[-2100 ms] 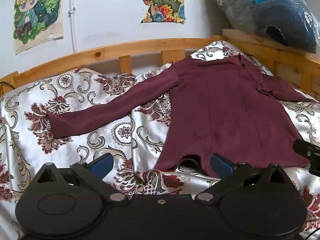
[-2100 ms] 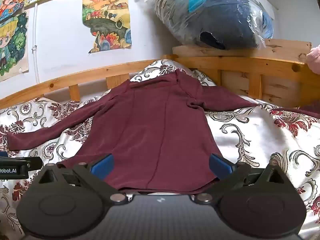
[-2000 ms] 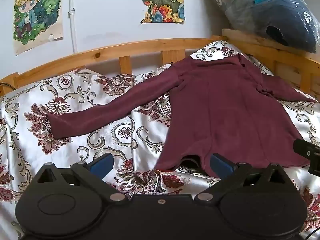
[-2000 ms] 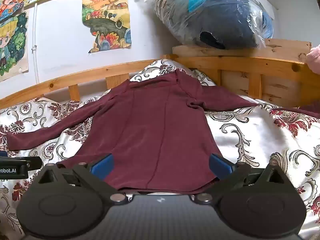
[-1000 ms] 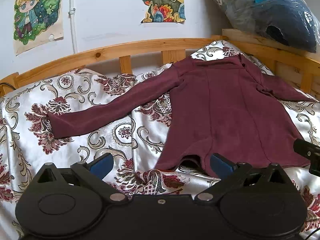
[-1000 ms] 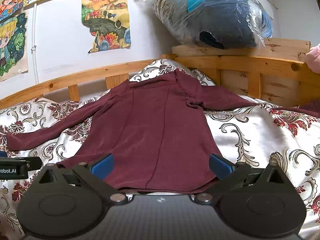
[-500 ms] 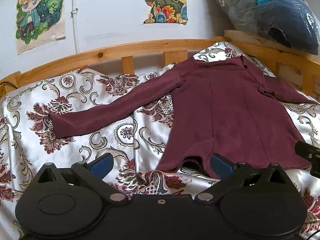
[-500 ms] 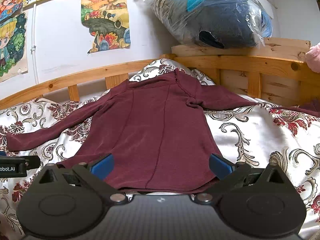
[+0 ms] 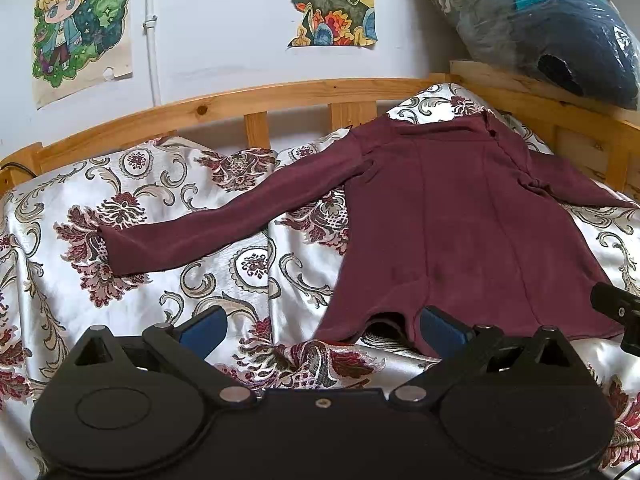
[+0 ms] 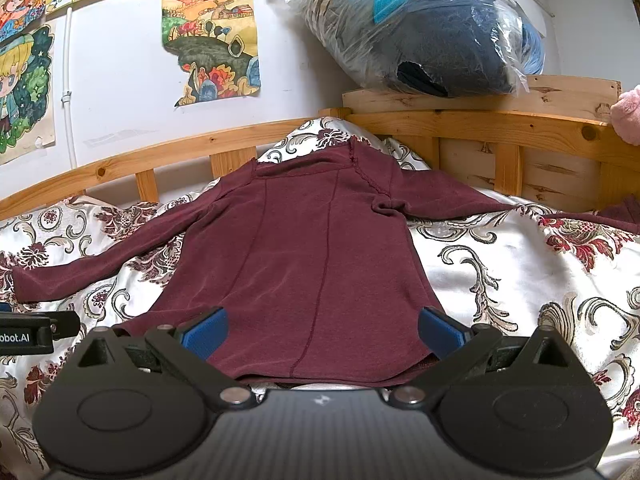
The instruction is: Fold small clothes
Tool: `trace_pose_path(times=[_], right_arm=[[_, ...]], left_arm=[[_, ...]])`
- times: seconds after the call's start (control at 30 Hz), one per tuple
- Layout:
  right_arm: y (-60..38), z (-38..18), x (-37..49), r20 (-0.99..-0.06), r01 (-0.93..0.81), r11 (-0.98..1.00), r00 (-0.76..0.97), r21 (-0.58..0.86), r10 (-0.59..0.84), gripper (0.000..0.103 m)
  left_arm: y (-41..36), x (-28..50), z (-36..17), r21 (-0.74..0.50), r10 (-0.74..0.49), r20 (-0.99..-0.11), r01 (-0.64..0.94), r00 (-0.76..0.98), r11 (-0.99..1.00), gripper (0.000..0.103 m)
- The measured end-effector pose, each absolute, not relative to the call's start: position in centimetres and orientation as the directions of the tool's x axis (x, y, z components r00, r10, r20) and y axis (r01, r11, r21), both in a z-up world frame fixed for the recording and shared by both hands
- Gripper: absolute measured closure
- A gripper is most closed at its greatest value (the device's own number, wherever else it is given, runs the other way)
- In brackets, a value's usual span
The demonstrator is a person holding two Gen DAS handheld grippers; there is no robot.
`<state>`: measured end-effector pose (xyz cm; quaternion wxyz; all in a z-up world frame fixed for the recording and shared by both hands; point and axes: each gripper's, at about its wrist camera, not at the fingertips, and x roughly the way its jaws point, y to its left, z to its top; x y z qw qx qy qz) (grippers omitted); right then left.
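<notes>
**Facing the hem of the spread top**

Looking along both tools, I see the maroon long-sleeved top (image 10: 312, 256) flat on the floral bedspread (image 10: 500, 276), collar toward the wooden headboard (image 10: 480, 128), hem toward me. Its long axis runs away from the jaws. The right gripper (image 10: 320, 330) is wide open, empty, straddling the hem. The left gripper (image 9: 320, 326), also open and empty, sits at the hem's left corner, nearer the outstretched left sleeve (image 9: 224, 228). I read "obot.AI" on the left tool.
</notes>
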<state>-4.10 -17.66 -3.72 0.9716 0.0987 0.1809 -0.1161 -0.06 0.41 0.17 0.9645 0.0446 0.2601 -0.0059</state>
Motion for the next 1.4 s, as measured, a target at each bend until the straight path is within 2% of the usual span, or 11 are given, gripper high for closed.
trace_pose_path(times=[1.1,1.27,1.4], right_arm=[[-17.8,-3.7,-4.3,-0.374,0.290,0.943,0.902,0.162,-0.214,0.000],[-19.2,-3.2,-4.2,-0.389,0.333,0.916,0.892,0.223,-0.229,0.000],[-22.1,-2.0,-5.0,-0.346,0.427,0.856,0.881,0.291,-0.322,0.000]], left_arm=[[-0.1,0.0,-0.2,0.090,0.013,-0.524,0.041,0.851,0.995,0.001],[-0.4,0.4,-0.6,0.122,0.025,-0.551,0.051,0.834,0.991,0.001],[-0.9,1.3,0.3,0.116,0.016,-0.550,0.057,0.835,0.992,0.001]])
